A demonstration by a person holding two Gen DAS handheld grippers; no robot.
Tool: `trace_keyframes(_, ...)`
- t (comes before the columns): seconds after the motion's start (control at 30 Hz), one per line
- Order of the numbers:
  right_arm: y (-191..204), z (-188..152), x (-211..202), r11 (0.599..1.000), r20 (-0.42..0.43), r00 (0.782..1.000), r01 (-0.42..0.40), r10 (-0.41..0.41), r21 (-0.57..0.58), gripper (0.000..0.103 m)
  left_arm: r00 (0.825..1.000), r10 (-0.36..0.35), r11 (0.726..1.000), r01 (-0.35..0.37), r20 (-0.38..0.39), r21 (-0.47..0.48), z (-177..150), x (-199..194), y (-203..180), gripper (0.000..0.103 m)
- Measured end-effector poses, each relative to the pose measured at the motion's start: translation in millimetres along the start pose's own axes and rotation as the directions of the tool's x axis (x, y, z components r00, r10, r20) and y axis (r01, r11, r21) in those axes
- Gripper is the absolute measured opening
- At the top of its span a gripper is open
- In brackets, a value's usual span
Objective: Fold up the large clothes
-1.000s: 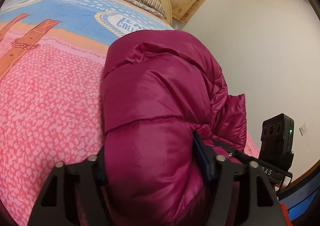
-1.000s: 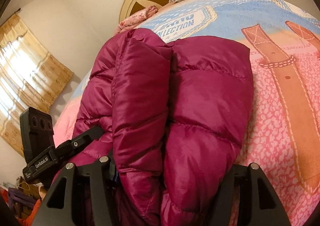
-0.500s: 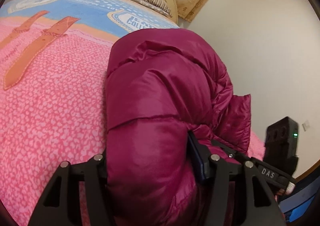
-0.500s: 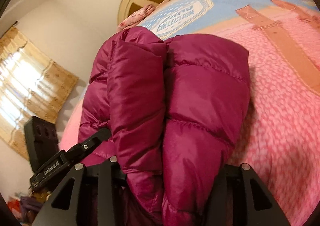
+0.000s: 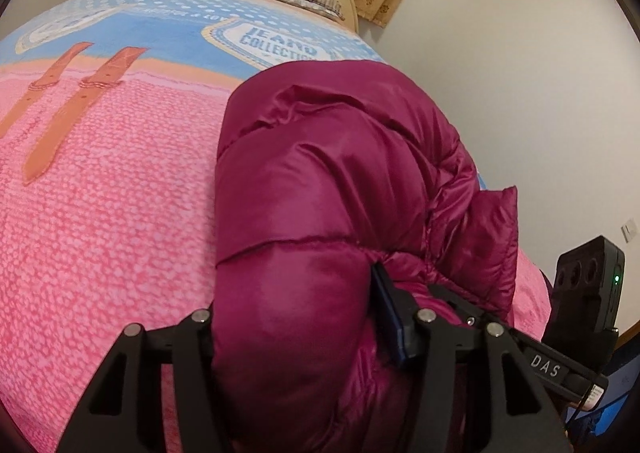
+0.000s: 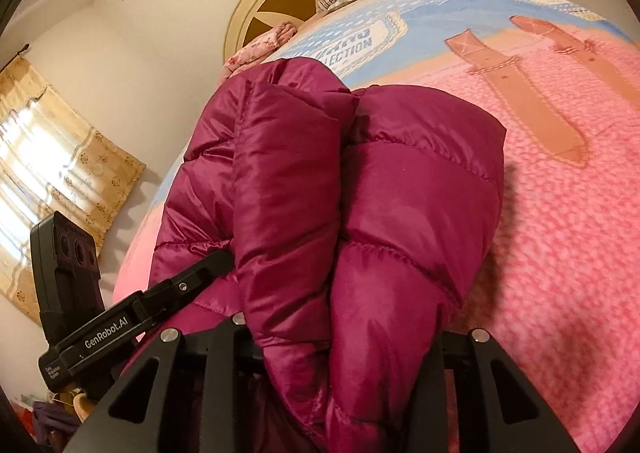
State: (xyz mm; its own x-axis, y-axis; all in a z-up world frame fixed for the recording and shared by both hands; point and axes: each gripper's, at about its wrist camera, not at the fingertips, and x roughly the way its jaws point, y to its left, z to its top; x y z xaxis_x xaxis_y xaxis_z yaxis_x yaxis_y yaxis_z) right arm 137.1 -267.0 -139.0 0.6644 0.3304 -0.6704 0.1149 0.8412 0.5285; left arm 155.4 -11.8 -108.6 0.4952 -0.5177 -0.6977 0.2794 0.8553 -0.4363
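The magenta puffer jacket (image 5: 344, 213) lies bunched in thick quilted folds on the pink and blue bedspread (image 5: 100, 221), and both tools grip its near end. In the left wrist view the left gripper (image 5: 304, 333) has its jaws clamped on a fat padded fold: the fabric fills the gap from the 6 o'clock edge of the frame and bulges up toward 12 o'clock, with the blue-padded right finger (image 5: 390, 317) pressed into its flank and the other finger hidden behind the bulge. The rest of the jacket runs away toward 1 o'clock, near the bed's edge. At 4 o'clock the right gripper (image 5: 472, 313) shows as a black bar marked DAS, its tip buried in the same bundle. In the right wrist view the right gripper (image 6: 340, 333) is likewise clamped on the jacket (image 6: 400, 193), two padded lobes rising between its jaws from 6 o'clock toward 12 o'clock; the fingertips themselves are covered by fabric. The left gripper (image 6: 216, 265) enters from 8 o'clock, its tip touching the jacket's left fold. A cream headboard (image 6: 256, 1) stands at 12 o'clock.
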Motion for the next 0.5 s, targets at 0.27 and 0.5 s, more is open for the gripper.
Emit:
trace_keyframes(0.27, -14, -13, -50, 0.999, 0.067, 0.998, 0.019, -0.021, 0.031, 0.034, 0.999, -0.053, 0.997, 0.053, -0.013, 0.053, -3, 3, -33, 0.057)
trace_keyframes(0.5, -27, -21, -73, 0.998, 0.096, 0.995, 0.034, -0.040, 0.061, 0.034, 0.998, -0.059, 0.994, 0.062, -0.034, 0.086, -4, 9, -52, 0.057)
